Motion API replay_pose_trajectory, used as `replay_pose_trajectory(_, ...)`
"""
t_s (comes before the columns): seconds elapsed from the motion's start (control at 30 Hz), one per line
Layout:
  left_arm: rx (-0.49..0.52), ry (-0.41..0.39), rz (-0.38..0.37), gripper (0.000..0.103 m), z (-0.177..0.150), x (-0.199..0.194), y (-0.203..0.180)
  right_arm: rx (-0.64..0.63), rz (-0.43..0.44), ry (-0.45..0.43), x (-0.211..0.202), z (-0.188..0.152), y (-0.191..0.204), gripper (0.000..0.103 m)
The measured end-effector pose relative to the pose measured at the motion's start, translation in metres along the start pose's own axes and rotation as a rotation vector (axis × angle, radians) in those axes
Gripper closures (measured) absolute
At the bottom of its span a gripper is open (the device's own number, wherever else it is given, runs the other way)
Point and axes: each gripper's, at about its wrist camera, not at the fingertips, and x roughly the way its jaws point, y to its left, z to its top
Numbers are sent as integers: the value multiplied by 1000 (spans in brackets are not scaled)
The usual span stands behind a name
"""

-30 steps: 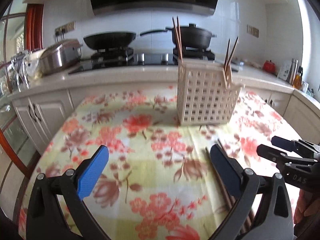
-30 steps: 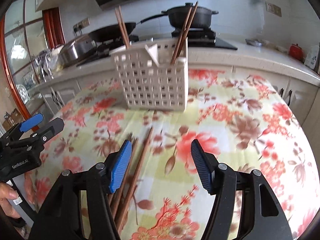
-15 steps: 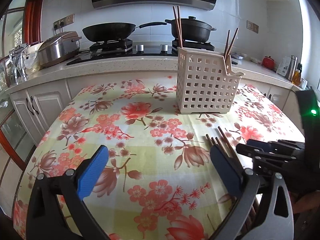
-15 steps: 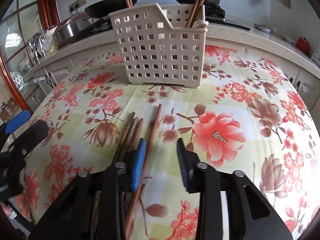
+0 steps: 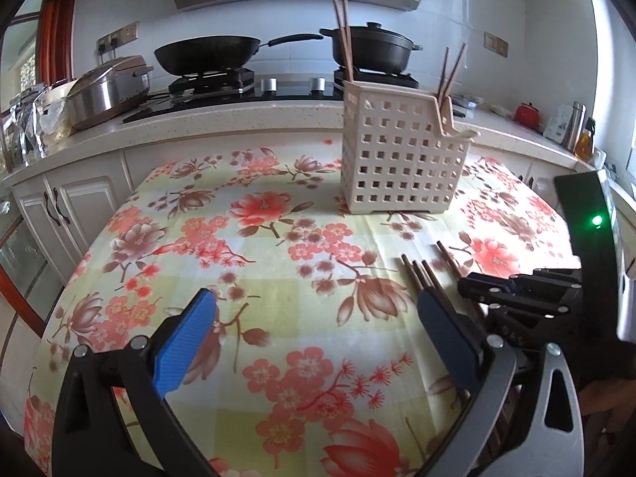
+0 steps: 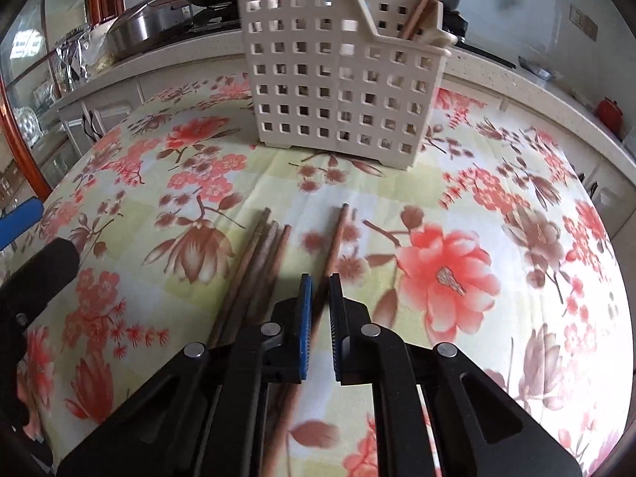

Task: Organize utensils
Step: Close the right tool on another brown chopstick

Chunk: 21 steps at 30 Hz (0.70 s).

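- One chopstick (image 6: 334, 244) lies between the pads of the right gripper (image 6: 319, 310), whose jaws have closed to a narrow slit around it; the stick runs ahead of the pads toward the basket and back under the gripper body. Judging by how near the table end the grip sits, the long free part may droop or swing when lifted.
- Three more chopsticks (image 6: 258, 262) lie bunched just to the left of those pads, close to the left finger. If the finger catches one on the way up, it could drag or roll the bundle across the floral tablecloth (image 6: 497, 206).
- Thin and round, the held stick could twist in the pads if they bite off-centre, so its tip would then point wrong at the basket.
- Ahead of the right gripper stands the white slotted basket (image 6: 338, 79), upright, with chopsticks already leaning in its far compartments. A tilted stick may strike the rim or poke a wall hole, and the light basket could slide or tip.
- Wide open and holding nothing, the left gripper (image 5: 314, 338) hovers over bare cloth, with the bundle beside its right finger. It sits near the right gripper, so a sideways lift risks the two tools knocking together.
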Motion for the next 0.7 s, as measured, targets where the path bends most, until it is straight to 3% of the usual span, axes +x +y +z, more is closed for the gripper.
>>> replay_pose_trajectory(0.13, 14, 45, -24, 6, -1, 7, -11, 46, 17, -22, -13, -9, -19, 96)
replay_pose_trajectory(0.33, 32, 157, -57, 23, -4, 31, -31, 83, 47, -41, -26, -17, -34, 96)
replay_pose_trajectory(0.7, 54, 233, -40, 25, -6, 59, -53, 113, 87, -62, -32, -22, -44, 96)
